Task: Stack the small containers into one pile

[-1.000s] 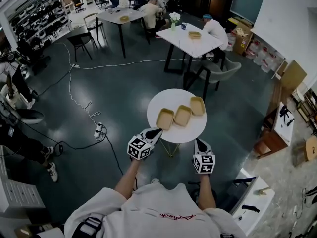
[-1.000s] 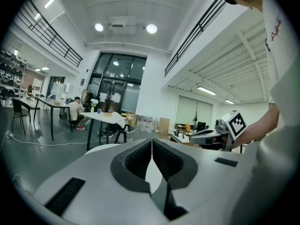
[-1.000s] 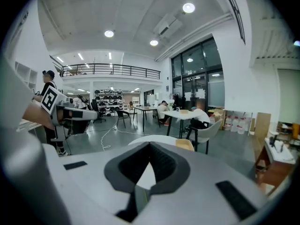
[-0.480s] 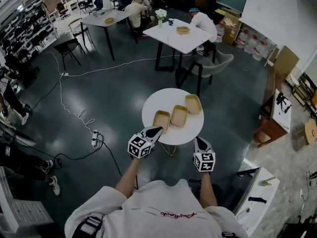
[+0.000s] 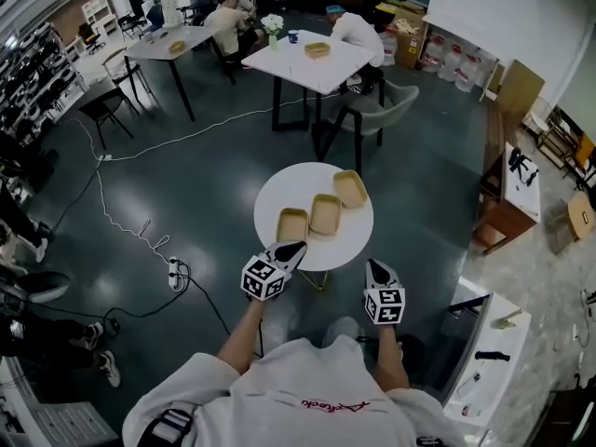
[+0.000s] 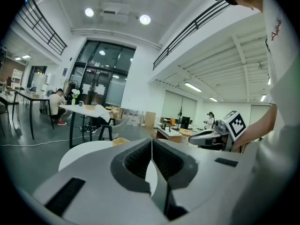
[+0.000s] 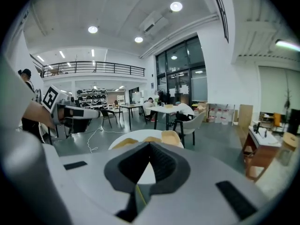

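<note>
Three small tan containers stand in a row on the round white table (image 5: 279, 192): a near-left one (image 5: 291, 224), a middle one (image 5: 325, 214) and a far-right one (image 5: 350, 188). All three are empty and lie side by side. My left gripper (image 5: 294, 247) hovers at the table's near edge, just short of the near-left container, jaws shut and empty. Off the table's near-right rim my right gripper (image 5: 373, 265) is shut with nothing in it. In the left gripper view one container (image 6: 121, 141) peeks above the shut jaws. Two containers (image 7: 169, 136) (image 7: 126, 143) show in the right gripper view.
A power strip with cables (image 5: 172, 273) lies on the floor to the left. Beyond the round table stand a grey chair (image 5: 372, 117) and a white table (image 5: 312, 63) with seated people. A wooden cabinet (image 5: 498, 222) and a white bench (image 5: 484, 343) are on the right.
The head view has swung, so the table and room have slid left and slightly closer. Both grippers keep their place near the table's near edge and stay shut.
</note>
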Action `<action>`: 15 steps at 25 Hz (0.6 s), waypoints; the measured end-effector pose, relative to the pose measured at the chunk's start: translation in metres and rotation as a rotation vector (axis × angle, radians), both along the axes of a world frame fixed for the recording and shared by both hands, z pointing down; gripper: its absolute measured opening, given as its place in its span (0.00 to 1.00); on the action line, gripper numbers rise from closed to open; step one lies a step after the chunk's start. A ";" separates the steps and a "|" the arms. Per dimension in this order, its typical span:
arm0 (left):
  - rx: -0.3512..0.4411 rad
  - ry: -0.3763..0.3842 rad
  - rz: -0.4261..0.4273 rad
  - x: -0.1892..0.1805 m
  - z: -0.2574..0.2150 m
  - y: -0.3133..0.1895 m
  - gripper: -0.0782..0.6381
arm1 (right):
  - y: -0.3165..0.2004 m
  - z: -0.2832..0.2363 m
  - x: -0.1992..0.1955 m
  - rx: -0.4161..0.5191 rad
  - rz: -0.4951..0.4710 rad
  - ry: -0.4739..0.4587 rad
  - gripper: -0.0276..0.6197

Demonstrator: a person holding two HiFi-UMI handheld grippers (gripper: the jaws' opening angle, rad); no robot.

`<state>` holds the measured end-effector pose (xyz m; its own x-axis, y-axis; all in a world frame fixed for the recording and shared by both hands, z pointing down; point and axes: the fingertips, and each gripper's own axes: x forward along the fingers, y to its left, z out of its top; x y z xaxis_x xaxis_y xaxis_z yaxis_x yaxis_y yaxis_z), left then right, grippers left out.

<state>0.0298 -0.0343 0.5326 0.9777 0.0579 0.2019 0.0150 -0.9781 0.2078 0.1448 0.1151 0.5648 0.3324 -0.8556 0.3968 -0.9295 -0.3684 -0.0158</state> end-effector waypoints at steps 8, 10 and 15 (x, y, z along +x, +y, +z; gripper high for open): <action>0.001 -0.014 0.010 0.009 0.004 -0.003 0.13 | -0.003 0.008 0.007 0.002 0.013 -0.020 0.07; 0.002 -0.013 0.003 0.013 0.004 -0.006 0.13 | -0.007 0.009 0.010 0.004 0.005 -0.022 0.07; -0.002 -0.016 -0.008 0.021 0.006 -0.012 0.13 | -0.016 0.010 0.022 0.005 -0.009 -0.024 0.07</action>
<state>0.0510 -0.0462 0.5385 0.9749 0.0501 0.2171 0.0035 -0.9778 0.2097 0.1664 0.0988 0.5753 0.3147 -0.8605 0.4007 -0.9323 -0.3596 -0.0400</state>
